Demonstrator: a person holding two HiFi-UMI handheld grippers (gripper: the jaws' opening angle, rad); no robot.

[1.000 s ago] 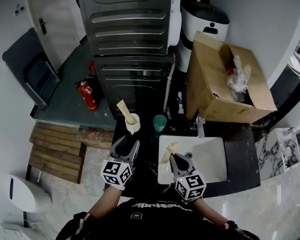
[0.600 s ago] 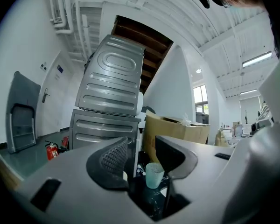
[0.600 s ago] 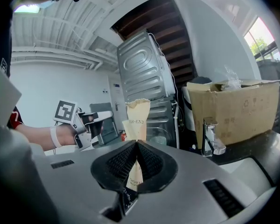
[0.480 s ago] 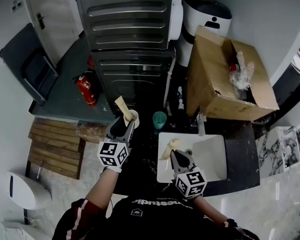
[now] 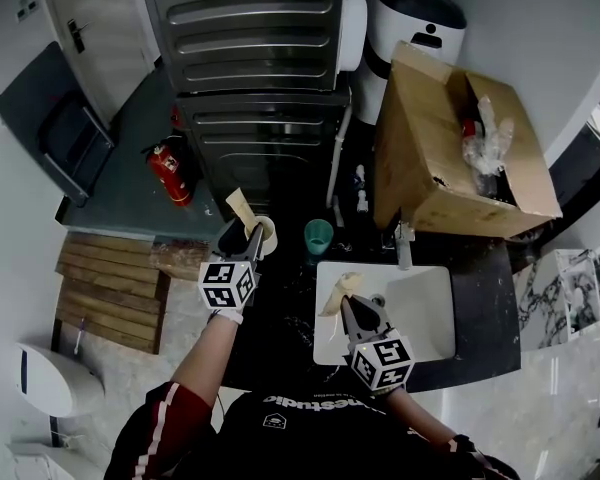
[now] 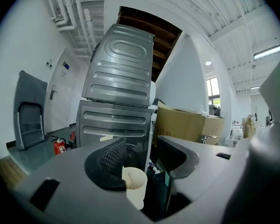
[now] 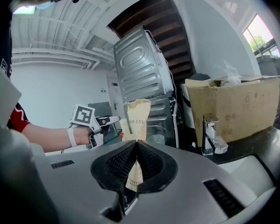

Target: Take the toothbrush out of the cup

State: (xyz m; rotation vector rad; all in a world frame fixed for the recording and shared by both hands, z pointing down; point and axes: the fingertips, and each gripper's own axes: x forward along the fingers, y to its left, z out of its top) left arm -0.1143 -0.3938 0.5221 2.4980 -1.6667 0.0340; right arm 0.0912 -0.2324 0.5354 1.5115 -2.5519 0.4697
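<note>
A cream cup [image 5: 267, 232] stands on the dark counter with a paper-wrapped toothbrush [image 5: 237, 206] sticking out of it to the upper left. My left gripper [image 5: 243, 238] points level at the cup and its jaws are opening. In the left gripper view the cup [image 6: 135, 186] sits between the jaws of the left gripper [image 6: 142, 157], close to the left pad [image 6: 113, 155], and nothing presses on it. My right gripper [image 5: 359, 311] hovers over the sink, shut on another paper-wrapped toothbrush [image 5: 341, 290]. That toothbrush [image 7: 136, 118] rises from the closed jaws of the right gripper [image 7: 135, 158].
A teal cup [image 5: 319, 237] stands right of the cream one. The white sink [image 5: 425, 318] and its faucet [image 5: 400, 250] are on the right, with a cardboard box [image 5: 440, 163] behind. A stacked grey machine [image 5: 255, 68] rises behind the counter, and a fire extinguisher [image 5: 164, 173] stands on the floor at left.
My left gripper has travelled forward from the counter's near edge to the cream cup, which now sits between its jaws. The right gripper and its wrapped toothbrush have stayed put.
</note>
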